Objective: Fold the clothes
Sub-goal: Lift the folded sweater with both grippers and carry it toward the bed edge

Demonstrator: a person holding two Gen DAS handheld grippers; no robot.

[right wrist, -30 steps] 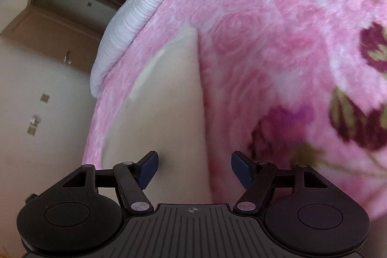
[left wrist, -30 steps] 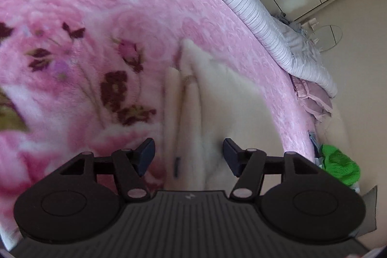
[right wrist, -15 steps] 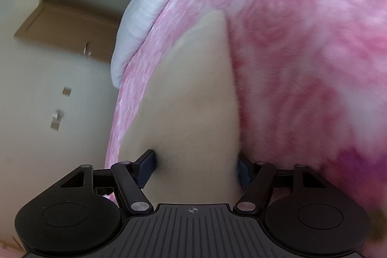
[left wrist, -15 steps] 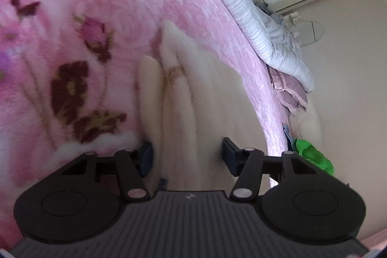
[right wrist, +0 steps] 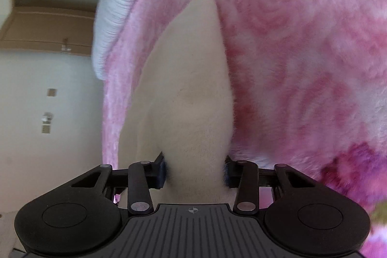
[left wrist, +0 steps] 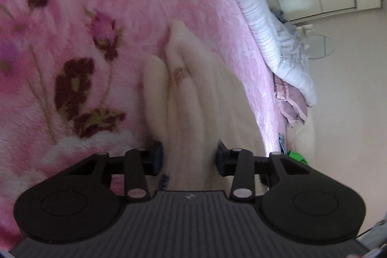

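Presently, item: cream garment [left wrist: 191, 113], soft knit, laid on the pink floral blanket [left wrist: 72, 16] of a bed. Left claw [left wrist: 189, 157]: narrowed onto a bunched fold, both pads pressed into the cloth. Right claw [right wrist: 194, 172]: likewise clamped on the garment [right wrist: 188, 88], cloth pinched between its pads. Long axis: run straight ahead from each claw, tapering to a far point; both claws are set at the near edge, neither judged nearer. Beyond: striped white bedding [left wrist: 254, 4] along the bed's far side. Change noted: one second ago both claws were wide apart and merely straddled the cloth; since then they have been closed on it.
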